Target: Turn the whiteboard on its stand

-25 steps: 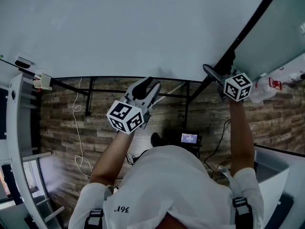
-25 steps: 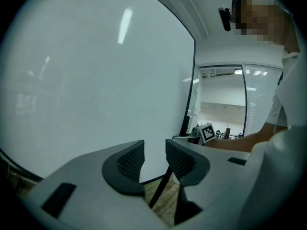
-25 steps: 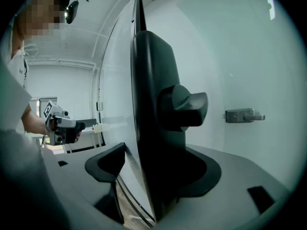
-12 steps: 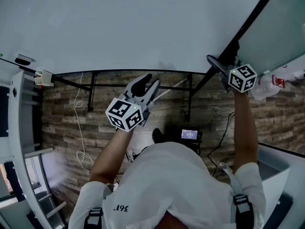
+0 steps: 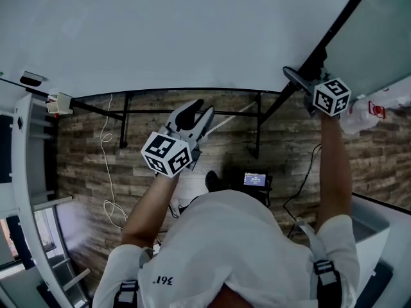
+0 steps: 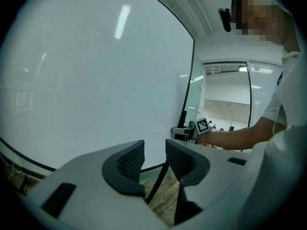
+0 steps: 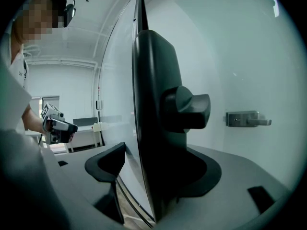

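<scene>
The big whiteboard (image 5: 192, 31) fills the top of the head view, tilted over its black stand (image 5: 192, 112). My right gripper (image 5: 302, 82) is at the board's right side and is shut on its black edge bracket (image 7: 153, 128), just below the locking knob (image 7: 189, 107); one jaw lies against the white face, the other behind the bracket. My left gripper (image 5: 196, 114) hovers under the board's lower edge, clear of it. Its jaws stand a narrow gap apart with nothing between them (image 6: 154, 159); only the board (image 6: 96, 80) and a stand leg show through.
Wooden floor below carries a white cable (image 5: 106, 172) and a small device with a lit screen (image 5: 255, 183). A white table (image 5: 22, 172) stands at the left. A glass wall with a door handle (image 7: 247, 119) is behind the board's right edge. A white bin (image 5: 369, 230) is at the lower right.
My right gripper has moved up and to the right with the board's edge. The board's lower edge has risen in the head view. The left gripper has barely shifted.
</scene>
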Demonstrator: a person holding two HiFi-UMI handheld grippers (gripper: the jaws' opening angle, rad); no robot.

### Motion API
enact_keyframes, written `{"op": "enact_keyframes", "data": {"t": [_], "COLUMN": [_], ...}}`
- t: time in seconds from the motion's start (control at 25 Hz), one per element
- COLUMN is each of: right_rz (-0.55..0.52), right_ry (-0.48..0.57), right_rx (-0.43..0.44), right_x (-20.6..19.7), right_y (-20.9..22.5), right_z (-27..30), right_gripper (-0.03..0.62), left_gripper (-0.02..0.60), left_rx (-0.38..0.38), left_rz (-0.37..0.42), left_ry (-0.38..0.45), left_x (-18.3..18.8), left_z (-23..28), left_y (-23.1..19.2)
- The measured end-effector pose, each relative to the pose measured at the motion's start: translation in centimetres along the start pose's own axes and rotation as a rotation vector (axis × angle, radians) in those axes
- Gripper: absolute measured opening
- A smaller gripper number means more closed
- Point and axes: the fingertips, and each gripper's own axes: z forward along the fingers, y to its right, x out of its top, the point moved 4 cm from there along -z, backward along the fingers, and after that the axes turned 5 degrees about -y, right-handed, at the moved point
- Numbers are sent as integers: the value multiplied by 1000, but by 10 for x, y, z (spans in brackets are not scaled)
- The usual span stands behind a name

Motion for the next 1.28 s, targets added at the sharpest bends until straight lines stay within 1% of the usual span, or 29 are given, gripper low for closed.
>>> {"op": "enact_keyframes", "data": {"t": [0.2,0.56,0.72,0.88,1.16,1.28], "right_rz": [2,-10,-50,-93,-82,-51], "right_ry": [1,-3,-22,-50,-52,-47], "right_rx": [6,29,49,53,53,70], "right_x": [-2,1,4,6,4,0], "right_y": [4,1,3,4,4,3], "right_z": [1,2,3,4,6,3], "right_gripper": [347,345,343,334,335,336], "left_gripper": [129,129,129,129,129,129], "left_rx": [0,-10,0,9,5,-1], "left_rz": [-5,-5,-4,-6,-9,-10], "left_ry": [-4,-10,-12,-13,-17,-22], "left_x": [-1,-1,-3,-5,-6,-8], "left_z": [5,5,2,-1,1,3], "left_y": [-4,2,3,2,5,7]}}
